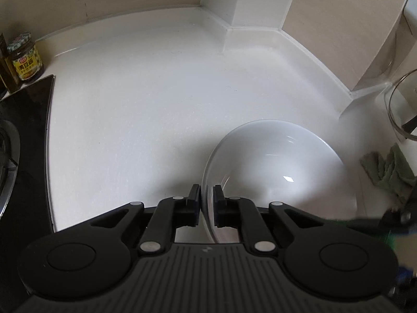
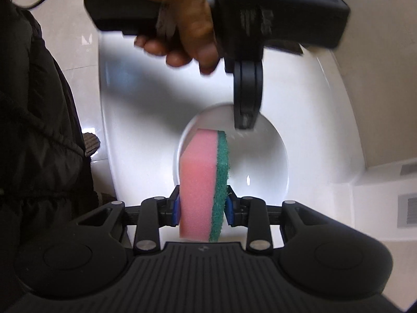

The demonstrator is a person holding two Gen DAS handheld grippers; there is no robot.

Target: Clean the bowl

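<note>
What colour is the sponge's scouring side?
Green, on a pink sponge; clearest in the right wrist view.

Soft daylight is washing the white countertop; a glare spot is glinting inside the bowl. Fisheye edges are bending, and the hand is blurring.

White countertop: bowl, jar, cloth.
</note>
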